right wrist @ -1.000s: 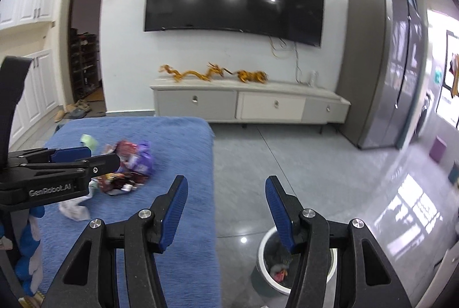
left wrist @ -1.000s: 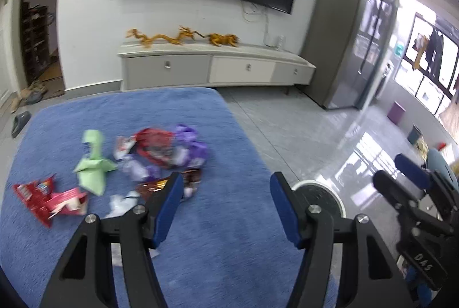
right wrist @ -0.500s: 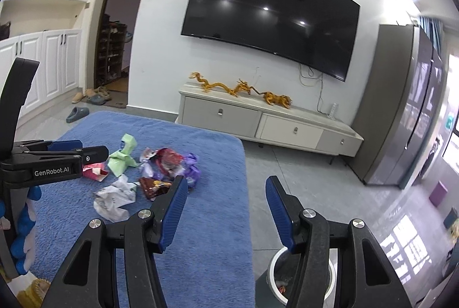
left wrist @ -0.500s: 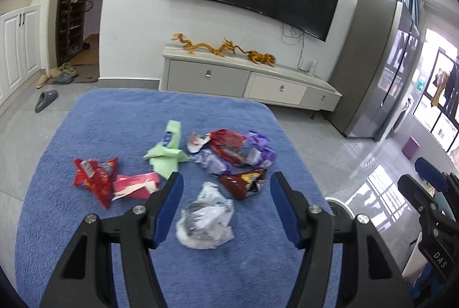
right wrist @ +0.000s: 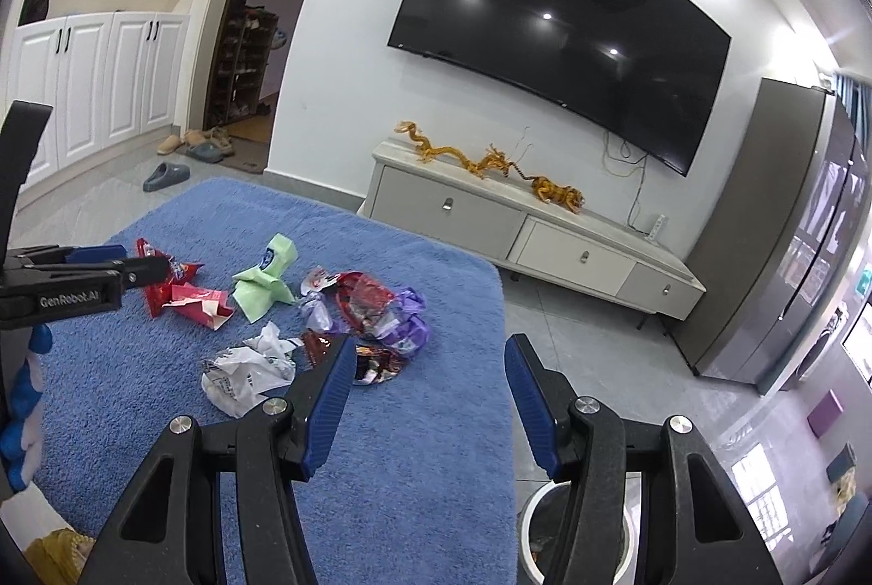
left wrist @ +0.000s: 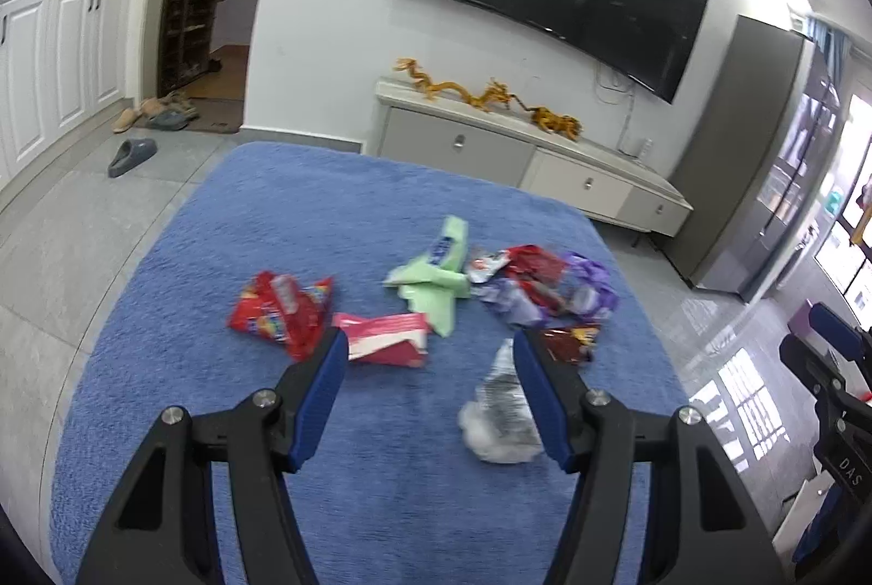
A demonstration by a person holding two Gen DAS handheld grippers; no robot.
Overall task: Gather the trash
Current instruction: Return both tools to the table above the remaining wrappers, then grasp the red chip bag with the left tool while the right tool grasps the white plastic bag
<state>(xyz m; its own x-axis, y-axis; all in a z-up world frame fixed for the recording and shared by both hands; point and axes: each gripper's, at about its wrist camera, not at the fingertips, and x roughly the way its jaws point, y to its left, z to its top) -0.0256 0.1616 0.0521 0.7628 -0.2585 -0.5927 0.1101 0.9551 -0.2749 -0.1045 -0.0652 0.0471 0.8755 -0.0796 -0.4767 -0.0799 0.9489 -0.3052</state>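
Several pieces of trash lie on a blue rug (left wrist: 327, 214): a red snack bag (left wrist: 278, 312), a pink-and-white carton (left wrist: 384, 340), a green wrapper (left wrist: 436, 280), a red-and-purple wrapper pile (left wrist: 545, 285), a dark brown wrapper (left wrist: 569, 340) and a crumpled white bag (left wrist: 501, 413). My left gripper (left wrist: 428, 394) is open and empty, above the rug just short of the carton and white bag. My right gripper (right wrist: 425, 394) is open and empty, over the rug's right edge, near the brown wrapper (right wrist: 376, 361). The white bag (right wrist: 248, 370) lies to its left.
A white trash bin (right wrist: 537, 530) stands on the tiled floor under the right gripper, right of the rug (right wrist: 436, 476). A low TV cabinet (right wrist: 523, 236) runs along the far wall. Slippers (left wrist: 131, 152) lie on the floor at the far left.
Both grippers have swung left, away from the bin and toward the trash pile. The trash now sits nearer the middle of both views. Both stay open.
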